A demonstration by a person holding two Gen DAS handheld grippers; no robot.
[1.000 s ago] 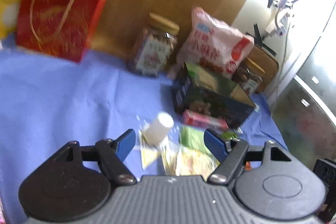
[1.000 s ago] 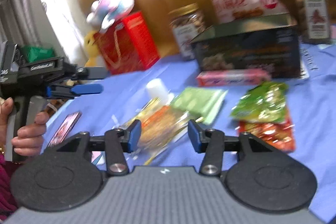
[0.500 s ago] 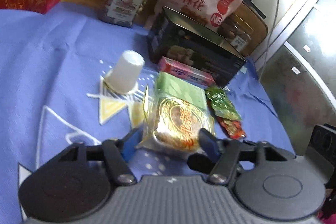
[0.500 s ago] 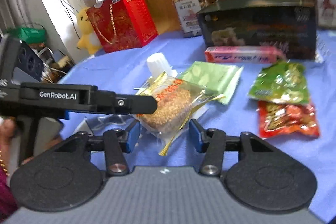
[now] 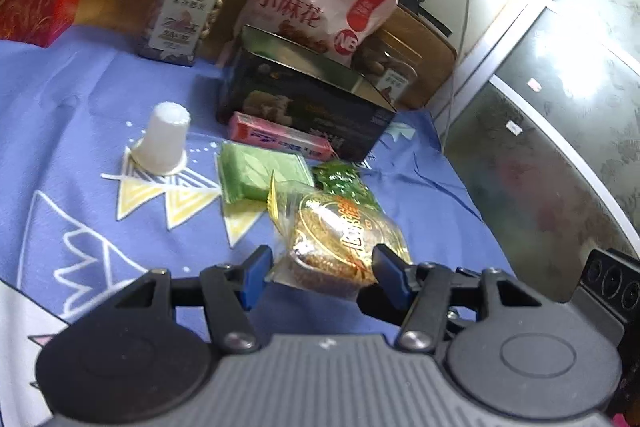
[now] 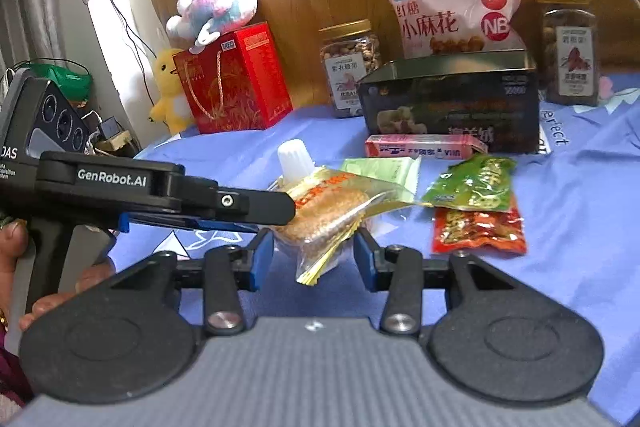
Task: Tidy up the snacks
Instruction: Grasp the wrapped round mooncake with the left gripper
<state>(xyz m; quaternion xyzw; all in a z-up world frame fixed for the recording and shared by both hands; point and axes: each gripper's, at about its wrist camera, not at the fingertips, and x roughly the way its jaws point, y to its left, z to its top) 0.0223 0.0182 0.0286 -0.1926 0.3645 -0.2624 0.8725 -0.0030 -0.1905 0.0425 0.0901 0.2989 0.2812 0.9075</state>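
Observation:
A clear-wrapped round sesame cake [image 5: 340, 239] lies on the blue cloth [image 5: 80, 131]. My left gripper [image 5: 320, 273] is open, with a finger on each side of the cake's near end. In the right wrist view the same cake [image 6: 324, 211] lies just past my right gripper [image 6: 314, 259], which is open with its fingers either side of the gold wrapper tail. The left gripper's body [image 6: 160, 191] reaches in from the left over the cake. A green packet [image 5: 260, 171], a pink bar [image 5: 276, 139], a green pouch [image 6: 472, 183] and a red pouch [image 6: 476, 231] lie close by.
A dark box [image 6: 452, 103] stands behind the snacks with a pink snack bag [image 6: 452, 11] above it. Two nut jars [image 6: 350, 67] [image 6: 570, 47], a red gift bag [image 6: 232, 79], plush toys [image 6: 218, 7] and a white capped bottle [image 5: 164, 139] stand around.
My left gripper has moved forward and right, so the cake now sits between its fingers. My right gripper has closed in on the cake's wrapper tail.

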